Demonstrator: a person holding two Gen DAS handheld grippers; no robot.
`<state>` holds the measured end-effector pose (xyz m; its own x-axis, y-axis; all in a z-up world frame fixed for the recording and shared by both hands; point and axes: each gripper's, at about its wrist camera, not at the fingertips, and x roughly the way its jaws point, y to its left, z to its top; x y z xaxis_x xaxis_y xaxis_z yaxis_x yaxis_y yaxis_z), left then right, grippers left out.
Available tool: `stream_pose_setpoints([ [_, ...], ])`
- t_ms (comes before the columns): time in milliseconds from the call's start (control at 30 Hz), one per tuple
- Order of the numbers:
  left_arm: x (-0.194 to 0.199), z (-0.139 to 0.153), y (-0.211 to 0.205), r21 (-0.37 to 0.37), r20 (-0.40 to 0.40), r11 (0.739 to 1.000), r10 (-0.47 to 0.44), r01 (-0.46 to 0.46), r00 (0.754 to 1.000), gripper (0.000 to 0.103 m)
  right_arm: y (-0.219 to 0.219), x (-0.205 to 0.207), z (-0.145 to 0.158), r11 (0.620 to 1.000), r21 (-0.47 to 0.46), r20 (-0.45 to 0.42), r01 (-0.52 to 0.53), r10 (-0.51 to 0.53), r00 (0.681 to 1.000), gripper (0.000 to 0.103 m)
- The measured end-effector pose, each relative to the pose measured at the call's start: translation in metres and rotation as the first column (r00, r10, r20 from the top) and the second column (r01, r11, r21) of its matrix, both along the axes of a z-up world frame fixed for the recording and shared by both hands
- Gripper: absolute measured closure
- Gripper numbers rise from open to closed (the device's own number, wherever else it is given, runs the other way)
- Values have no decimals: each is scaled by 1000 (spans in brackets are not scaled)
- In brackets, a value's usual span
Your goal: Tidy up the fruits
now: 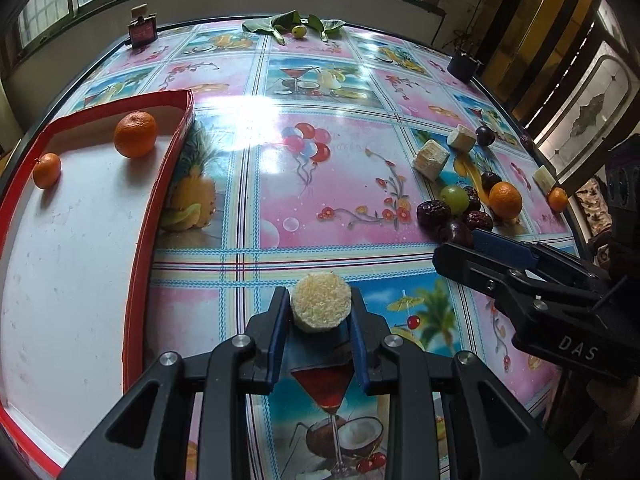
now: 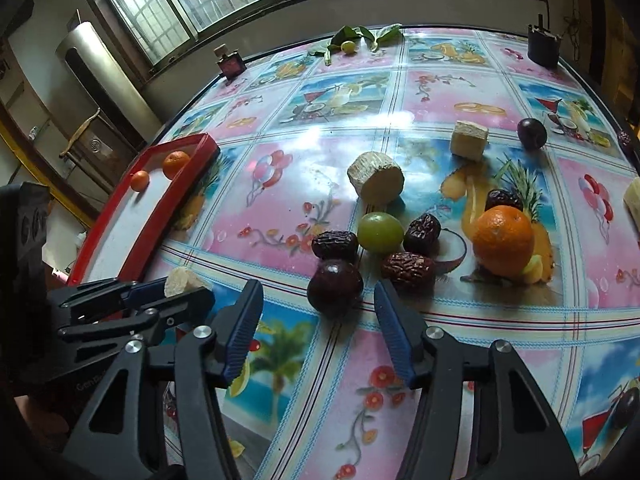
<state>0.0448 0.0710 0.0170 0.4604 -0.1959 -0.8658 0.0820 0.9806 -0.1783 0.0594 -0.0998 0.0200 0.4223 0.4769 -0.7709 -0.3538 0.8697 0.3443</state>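
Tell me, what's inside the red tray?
Two oranges, a big one and a small one, sit in the red tray. Its near corner is hidden behind the left gripper.

Both wrist views close, downward; share table [image 1: 320,208].

1. Table [image 2: 440,92] with a pictured cloth fills the frame.
2. Red tray [image 2: 160,220] at left.
3. Plum [image 2: 335,284], dates [image 2: 334,245], green fruit [image 2: 380,233], orange [image 2: 503,240] at centre right.
4. Pot [image 2: 542,50] upper right.
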Motion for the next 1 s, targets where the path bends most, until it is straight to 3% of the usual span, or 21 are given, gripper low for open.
stream_pose_setpoints([
  [133, 1, 0, 2, -10, -2, 1000, -5, 5, 1000, 75, 8, 7, -3, 1000, -21, 6, -7, 7, 1000, 47],
  [200, 0, 0, 3, -9, 1, 1000, -8, 8, 1000, 75, 12, 10, -3, 998, -58, 15, -19, 20, 1000, 56],
  [267, -2, -1, 3, -6, 8, 1000, -10, 10, 1000, 75, 15, 9, -3, 993, -113, 24, -27, 30, 999, 72],
  [667, -19, 2, -10, 30, 38, 998, -52, 51, 998, 75, 2, -27, 7, 986, -164, 52, -42, 51, 997, 72],
  [1000, -48, 16, -27, 41, 83, 993, -118, 115, 990, 75, -33, -90, 13, 993, -120, 34, 10, -6, 999, 72],
])
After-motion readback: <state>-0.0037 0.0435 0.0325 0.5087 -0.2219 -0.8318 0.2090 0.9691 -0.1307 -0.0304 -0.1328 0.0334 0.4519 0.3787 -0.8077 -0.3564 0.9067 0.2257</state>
